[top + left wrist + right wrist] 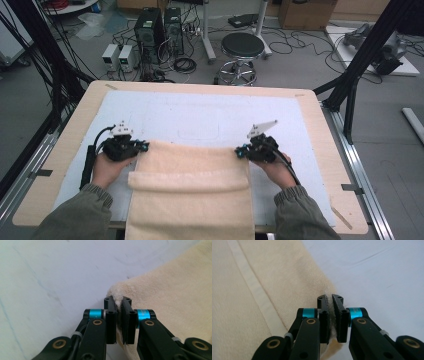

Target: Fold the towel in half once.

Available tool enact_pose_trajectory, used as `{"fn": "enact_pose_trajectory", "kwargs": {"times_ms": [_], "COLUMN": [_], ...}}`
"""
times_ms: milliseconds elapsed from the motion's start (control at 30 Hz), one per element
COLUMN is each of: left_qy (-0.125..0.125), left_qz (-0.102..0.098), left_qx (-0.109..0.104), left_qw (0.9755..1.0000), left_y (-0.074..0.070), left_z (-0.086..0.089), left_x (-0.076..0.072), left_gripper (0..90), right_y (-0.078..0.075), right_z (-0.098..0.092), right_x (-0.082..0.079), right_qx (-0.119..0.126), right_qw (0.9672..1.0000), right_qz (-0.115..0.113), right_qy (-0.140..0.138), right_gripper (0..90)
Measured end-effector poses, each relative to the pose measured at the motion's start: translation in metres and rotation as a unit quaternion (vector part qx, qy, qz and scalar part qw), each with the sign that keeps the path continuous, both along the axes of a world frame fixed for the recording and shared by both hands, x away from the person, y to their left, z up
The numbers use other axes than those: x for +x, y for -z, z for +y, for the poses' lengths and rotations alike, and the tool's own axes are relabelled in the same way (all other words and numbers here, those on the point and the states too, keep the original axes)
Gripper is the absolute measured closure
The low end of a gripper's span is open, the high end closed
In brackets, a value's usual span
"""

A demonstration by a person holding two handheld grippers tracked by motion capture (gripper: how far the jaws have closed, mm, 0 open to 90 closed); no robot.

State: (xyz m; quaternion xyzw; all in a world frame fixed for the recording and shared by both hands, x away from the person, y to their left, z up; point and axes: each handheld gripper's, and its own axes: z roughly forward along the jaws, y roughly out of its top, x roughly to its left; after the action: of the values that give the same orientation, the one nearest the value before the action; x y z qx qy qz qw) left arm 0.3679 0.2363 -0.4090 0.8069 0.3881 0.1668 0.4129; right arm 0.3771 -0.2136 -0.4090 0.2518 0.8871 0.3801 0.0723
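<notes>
Lying across the near middle of the white-covered wooden tabletop (200,107), the cream-coloured terry-cloth towel (192,195) has its near part folded over into a thick band, and its lower end hangs past the tabletop's near edge. Its far edge runs from one gripper to the other.

At the towel's far-left corner, the left gripper (141,146) has its black fingers (111,322) pinched narrow on the cloth: in the left gripper view a fluffy tuft of the corner pokes out above the fingertips and the rest of the towel spreads off to the right, the bare white cover to the left.

At the far-right corner, the right gripper (241,150) grips likewise, its black fingers (323,325) nearly together with a thin strip of towel edge squeezed between them. There the towel, with its flat woven stripe, lies to the left.
</notes>
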Motion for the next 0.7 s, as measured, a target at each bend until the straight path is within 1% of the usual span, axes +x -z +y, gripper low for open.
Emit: {"fn": "enact_pose_trajectory", "kwargs": {"times_ms": [33,67,133,167,233,267,300,333,367,400,433,467,500,533,567,600,633,700], "left_qy": [-0.010,-0.018,-0.033,-0.037,-0.045,-0.047,-0.047,-0.047,-0.048,-0.051,-0.051,-0.047,-0.042,-0.041,-0.042,-0.040,-0.036,-0.023], "left_qz": [-0.005,-0.008,-0.019,-0.025,-0.036,-0.041,-0.047,-0.049,-0.046,-0.042,-0.034,-0.030,-0.028,-0.024,-0.022,-0.019,-0.017,-0.012], "left_qx": [0.000,0.003,-0.001,-0.002,0.012,0.015,0.017,0.021,0.023,0.029,0.037,0.042,0.044,0.039,0.038,0.038,0.033,0.023], "left_qw": [0.9999,0.9998,0.9993,0.9990,0.9982,0.9979,0.9976,0.9975,0.9975,0.9974,0.9974,0.9976,0.9978,0.9981,0.9981,0.9983,0.9987,0.9994], "left_y": [-0.006,-0.012,-0.026,-0.033,-0.046,-0.052,-0.056,-0.058,-0.057,-0.054,-0.050,-0.046,-0.041,-0.037,-0.033,-0.029,-0.026,-0.019], "left_z": [-0.002,-0.003,-0.006,-0.008,-0.013,-0.015,-0.018,-0.019,-0.021,-0.021,-0.022,-0.021,-0.019,-0.018,-0.016,-0.014,-0.013,-0.011], "left_x": [0.009,0.019,0.036,0.044,0.058,0.064,0.068,0.071,0.073,0.074,0.075,0.073,0.071,0.068,0.066,0.063,0.060,0.055], "left_gripper": [83.7,83.7,83.7,83.7,83.7,83.7,83.6,83.0,80.8,74.6,67.1,63.6,61.8,60.8,59.2,57.3,55.9,54.9], "right_y": [-0.005,-0.011,-0.021,-0.026,-0.038,-0.044,-0.050,-0.055,-0.056,-0.056,-0.053,-0.050,-0.047,-0.045,-0.042,-0.039,-0.037,-0.029], "right_z": [0.000,-0.001,-0.004,-0.005,-0.005,-0.005,-0.005,-0.005,-0.007,-0.008,-0.009,-0.009,-0.009,-0.008,-0.007,-0.006,-0.005,-0.004], "right_x": [0.010,0.021,0.040,0.049,0.064,0.070,0.076,0.081,0.085,0.088,0.090,0.090,0.089,0.086,0.082,0.079,0.075,0.069], "right_qx": [0.004,0.002,0.015,0.017,0.013,0.007,0.003,0.007,0.012,0.016,0.019,0.018,0.016,0.013,0.008,0.002,0.002,-0.003], "right_qw": [0.9999,0.9998,0.9990,0.9986,0.9977,0.9974,0.9968,0.9960,0.9951,0.9945,0.9939,0.9940,0.9944,0.9951,0.9954,0.9952,0.9954,0.9964], "right_qz": [-0.005,-0.005,-0.013,-0.014,-0.028,-0.030,-0.040,-0.042,-0.050,-0.045,-0.041,-0.038,-0.027,-0.028,-0.035,-0.038,-0.037,-0.034], "right_qy": [0.009,0.019,0.040,0.048,0.060,0.066,0.070,0.078,0.085,0.094,0.100,0.101,0.101,0.094,0.089,0.090,0.089,0.078], "right_gripper": [84.8,84.8,84.8,84.8,84.8,84.8,84.7,83.8,79.8,71.3,64.7,60.5,58.9,57.6,55.3,52.9,52.5,51.1]}}
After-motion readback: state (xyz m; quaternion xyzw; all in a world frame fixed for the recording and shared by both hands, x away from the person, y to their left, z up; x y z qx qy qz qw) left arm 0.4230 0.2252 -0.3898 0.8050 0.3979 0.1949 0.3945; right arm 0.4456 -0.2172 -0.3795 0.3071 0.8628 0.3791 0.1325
